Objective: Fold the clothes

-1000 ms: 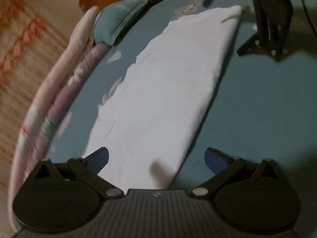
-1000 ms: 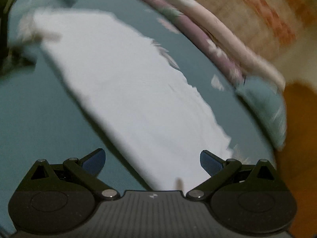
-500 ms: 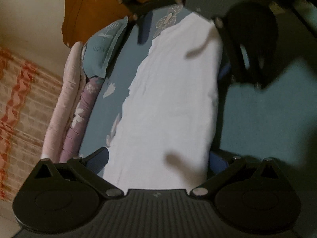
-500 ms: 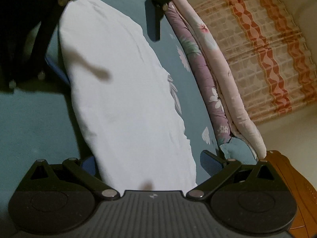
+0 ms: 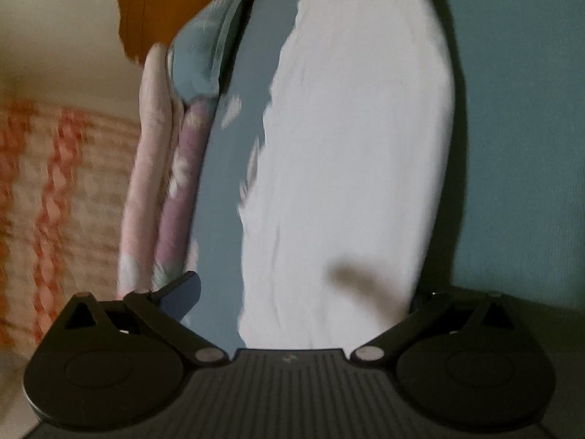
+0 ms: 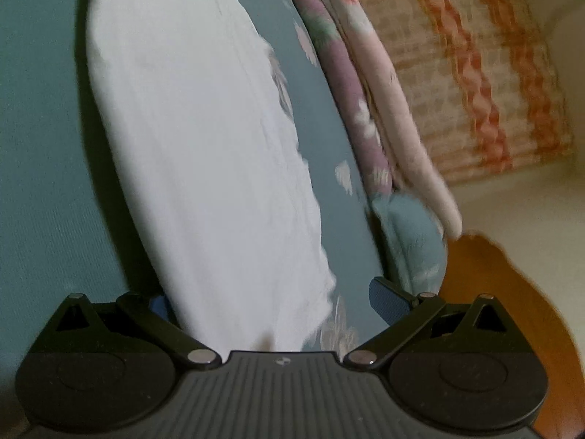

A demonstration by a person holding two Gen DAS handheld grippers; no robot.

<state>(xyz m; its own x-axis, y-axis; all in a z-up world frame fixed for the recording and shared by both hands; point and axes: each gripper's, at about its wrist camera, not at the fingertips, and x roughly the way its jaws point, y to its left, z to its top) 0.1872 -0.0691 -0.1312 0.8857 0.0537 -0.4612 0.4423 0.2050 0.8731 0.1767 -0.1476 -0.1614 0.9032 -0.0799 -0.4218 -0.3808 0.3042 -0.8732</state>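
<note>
A plain white folded cloth (image 5: 351,168) lies on a teal bedsheet with pale flowers (image 6: 329,117). Beside it, a pink and purple floral quilt (image 5: 172,183) borders a cream curtain with orange-red woven stripes (image 6: 475,66).

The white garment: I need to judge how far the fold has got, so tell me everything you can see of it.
The white garment is a long, narrow strip of plain, soft-looking cloth, apparently folded lengthwise, lying flat on the blue floral bedsheet. One long edge is smooth and rounded, the other ragged. Faint creases run along it. Each end lies between open fingers: the left gripper at one end, the right gripper at the other. Motion blur hides finer detail.
</note>
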